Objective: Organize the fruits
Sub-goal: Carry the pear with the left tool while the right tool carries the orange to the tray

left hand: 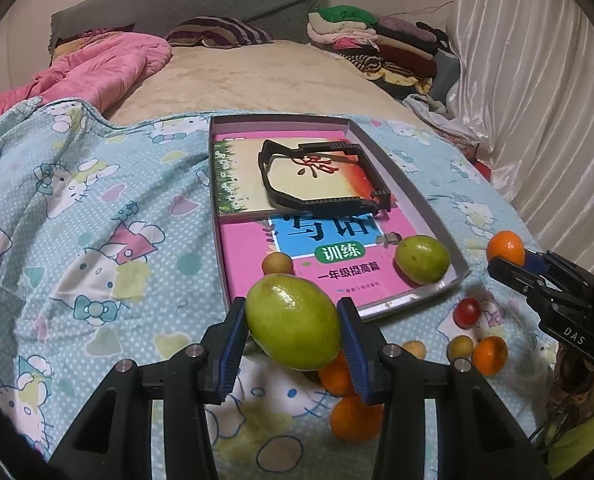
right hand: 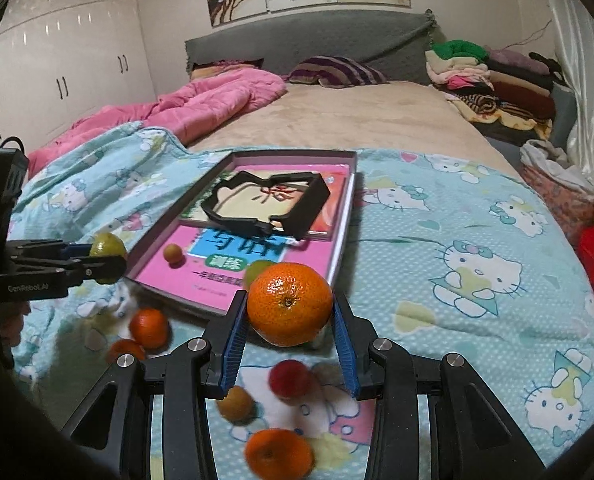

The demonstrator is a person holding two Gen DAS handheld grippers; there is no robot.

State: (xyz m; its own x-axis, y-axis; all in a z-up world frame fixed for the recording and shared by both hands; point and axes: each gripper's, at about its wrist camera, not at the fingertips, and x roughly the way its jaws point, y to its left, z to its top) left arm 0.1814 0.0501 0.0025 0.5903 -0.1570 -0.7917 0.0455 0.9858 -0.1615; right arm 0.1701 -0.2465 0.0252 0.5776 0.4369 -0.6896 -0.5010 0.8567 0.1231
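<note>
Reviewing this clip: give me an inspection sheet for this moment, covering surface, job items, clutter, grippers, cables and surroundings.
Surface: bed covered by a cartoon-cat blanket.
Job items: shallow grey box holding a green fruit and a small tan fruit; loose oranges, a red fruit and small tan fruits lie on the blanket in front of it.
Clutter: pink workbook, smaller book and black plastic frame inside the box.
Grippers: left gripper shut on a large green fruit; right gripper shut on an orange.
Cables: dark cord hanging at the right gripper.
Surroundings: pink quilt, striped pillow, folded clothes, white wardrobe, curtain.
</note>
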